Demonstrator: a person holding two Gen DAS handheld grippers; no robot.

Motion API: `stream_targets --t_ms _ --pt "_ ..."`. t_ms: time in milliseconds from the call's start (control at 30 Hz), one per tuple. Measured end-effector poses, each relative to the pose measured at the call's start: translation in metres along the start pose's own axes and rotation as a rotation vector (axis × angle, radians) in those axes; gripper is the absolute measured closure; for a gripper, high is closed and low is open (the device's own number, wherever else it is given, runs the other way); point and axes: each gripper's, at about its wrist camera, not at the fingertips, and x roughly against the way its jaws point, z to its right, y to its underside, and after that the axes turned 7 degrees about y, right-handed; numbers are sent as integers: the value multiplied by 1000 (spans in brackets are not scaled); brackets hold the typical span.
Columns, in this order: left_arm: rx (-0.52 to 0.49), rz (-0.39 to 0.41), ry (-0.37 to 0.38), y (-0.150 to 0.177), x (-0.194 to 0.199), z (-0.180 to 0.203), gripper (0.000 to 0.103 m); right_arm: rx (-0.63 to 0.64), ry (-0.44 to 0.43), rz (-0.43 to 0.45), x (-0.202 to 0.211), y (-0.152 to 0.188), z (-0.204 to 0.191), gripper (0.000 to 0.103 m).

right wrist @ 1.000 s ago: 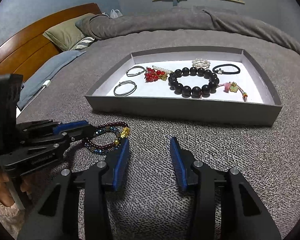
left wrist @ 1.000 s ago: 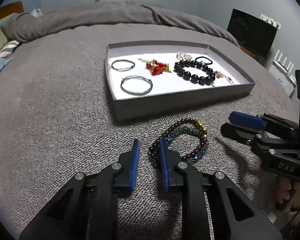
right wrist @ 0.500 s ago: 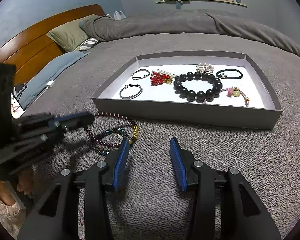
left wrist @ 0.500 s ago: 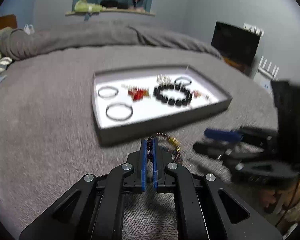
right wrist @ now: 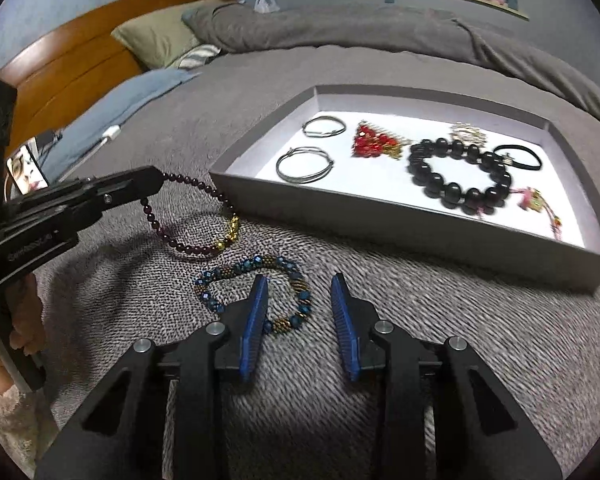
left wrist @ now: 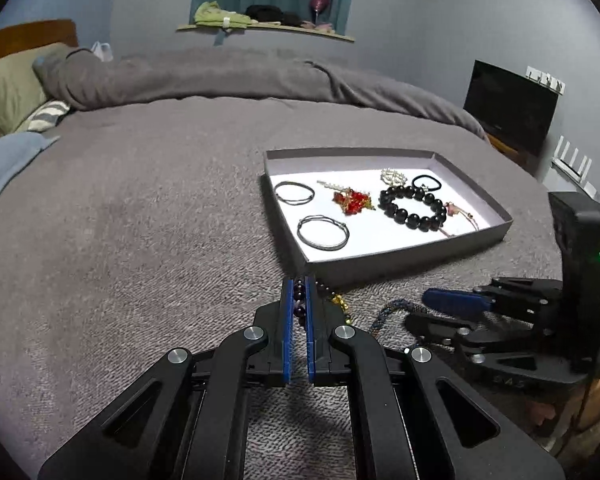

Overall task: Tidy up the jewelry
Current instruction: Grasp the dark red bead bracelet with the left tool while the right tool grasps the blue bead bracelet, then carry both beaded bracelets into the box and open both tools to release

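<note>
Right wrist view shows the left gripper [right wrist: 150,182] with its fingers pinched on the dark garnet bead bracelet [right wrist: 188,220]. One end is lifted while the gold-charm end trails on the grey bed cover [right wrist: 420,320], just beside the near wall of the grey tray [right wrist: 420,236]. That high pinch looks meant to carry the strand over the wall without snagging. The right gripper [right wrist: 300,300] hangs with fingers spread wide over the blue-and-bronze beaded bracelet [right wrist: 256,288], which lies flat on the cover near the tray, likely the next pick. Inside the tray sit two silver bangles [right wrist: 305,164], a red bead cluster [right wrist: 374,142] and a black bead bracelet [right wrist: 456,176], spaced apart.
</note>
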Motion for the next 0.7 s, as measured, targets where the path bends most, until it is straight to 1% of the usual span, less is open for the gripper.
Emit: stream_targets --t_ms 33,100,200,333,467,567,700 --pt "-3 2 2 0 0 1 97 0 -1 -4 -1 1 0 96" --pt "-5 6 8 0 1 1 97 -4 -15 17 3 1 1 96" --pt "-13 16 10 0 5 4 97 -5 -4 59 14 2 3 96" --pt "-32 37 14 -3 12 10 97 -21 1 139 39 -4 9 96" --pt "-51 53 -9 -8 18 18 97 -38 17 214 63 -11 15 96" --pt "-60 72 -13 -16 27 23 97 -49 33 263 81 -20 25 96" --pt "-92 125 -10 -35 41 34 97 -77 71 314 100 -36 49 96"
